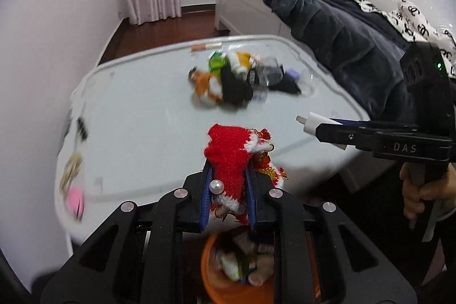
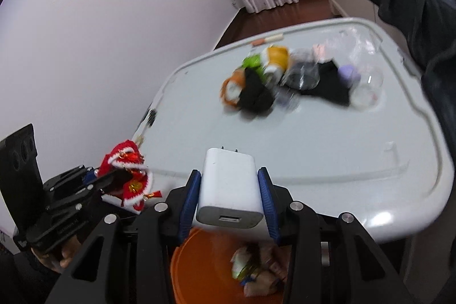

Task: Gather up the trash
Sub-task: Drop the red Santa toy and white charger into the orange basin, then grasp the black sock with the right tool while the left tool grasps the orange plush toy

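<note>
we count one small pink thing at the far left edge of the white table, blurred, so we cannot say what it is. next to the right, one red knitted ornament with white trim, gold charms and a pearl bead sits clamped between the blue ribbed pads of the left tongs, nearly shut on the soft wool. those tongs tilt downward over the table's near edge, with one orange bucket below them, already holding scraps.

in the middle of the table we count one heap: two orange-and-white plush pieces, one green wrapper, black cloth, a purple bit and what may be two clear plastic cups, though blur makes that count uncertain. one cigarette lies alone beyond it near the far rim.

to the right, the right tongs are part-way closed on one white charger, a smooth rounded plastic block with two metal prongs ahead and a port facing us. they also tilt down, above the bucket's rim. a hand grips the black handle. one dark quilted coat lies on the bed at the right.
</note>
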The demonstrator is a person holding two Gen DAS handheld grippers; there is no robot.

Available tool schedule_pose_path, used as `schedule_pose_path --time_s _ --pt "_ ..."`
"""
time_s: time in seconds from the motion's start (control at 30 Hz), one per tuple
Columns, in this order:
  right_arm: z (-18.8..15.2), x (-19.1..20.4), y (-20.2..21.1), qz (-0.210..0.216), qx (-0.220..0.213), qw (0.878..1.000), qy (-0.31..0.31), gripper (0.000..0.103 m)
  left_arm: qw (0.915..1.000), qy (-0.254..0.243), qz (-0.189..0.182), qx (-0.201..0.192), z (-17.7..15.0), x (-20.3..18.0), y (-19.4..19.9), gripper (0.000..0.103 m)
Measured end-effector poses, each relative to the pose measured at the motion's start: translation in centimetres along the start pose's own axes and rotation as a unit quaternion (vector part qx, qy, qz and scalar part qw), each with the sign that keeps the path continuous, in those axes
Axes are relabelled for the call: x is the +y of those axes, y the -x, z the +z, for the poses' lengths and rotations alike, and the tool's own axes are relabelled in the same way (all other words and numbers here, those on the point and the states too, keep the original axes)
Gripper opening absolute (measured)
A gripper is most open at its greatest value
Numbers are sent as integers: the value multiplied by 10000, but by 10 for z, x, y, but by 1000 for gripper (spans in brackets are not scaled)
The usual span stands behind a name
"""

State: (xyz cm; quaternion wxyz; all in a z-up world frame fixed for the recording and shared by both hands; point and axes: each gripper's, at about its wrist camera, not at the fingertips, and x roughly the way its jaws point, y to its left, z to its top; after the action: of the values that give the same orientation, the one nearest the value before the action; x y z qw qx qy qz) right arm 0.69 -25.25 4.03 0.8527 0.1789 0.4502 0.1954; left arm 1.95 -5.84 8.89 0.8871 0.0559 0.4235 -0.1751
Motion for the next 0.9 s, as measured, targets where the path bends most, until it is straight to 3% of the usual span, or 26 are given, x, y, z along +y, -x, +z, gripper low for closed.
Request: schedule_pose_path --time_s 0.13,0.23,0.37,0.63,0.67,0.7,0.77,0.9 --pt "-40 20 4 49 266 9996 -15 41 9985 348 -72 424 -43 0 3 19" --pt "-66 31 4 31 505 9987 -5 41 9967 342 3 736 -70 -5 -7 19" --pt "-89 37 5 -57 731 9973 -18 41 9913 489 -195 1206 -96 -7 -19 19" --pt "-105 32 2 -222 912 9956 -83 41 9894 420 -301 1354 -103 -13 -23 22" --pt "-106 32 0 -256 982 9948 -31 42 9889 422 -282 1396 -103 -13 -25 33" --pt "-107 33 -2 -313 1010 9944 -1 49 9880 426 -239 1466 -104 -13 -27 57" --pt "-106 32 -2 -364 951 9948 -26 60 9880 470 -58 1468 -105 -11 -27 89" --pt "-90 28 6 -350 770 9964 -72 60 9878 614 -70 1432 -102 -4 -27 89"
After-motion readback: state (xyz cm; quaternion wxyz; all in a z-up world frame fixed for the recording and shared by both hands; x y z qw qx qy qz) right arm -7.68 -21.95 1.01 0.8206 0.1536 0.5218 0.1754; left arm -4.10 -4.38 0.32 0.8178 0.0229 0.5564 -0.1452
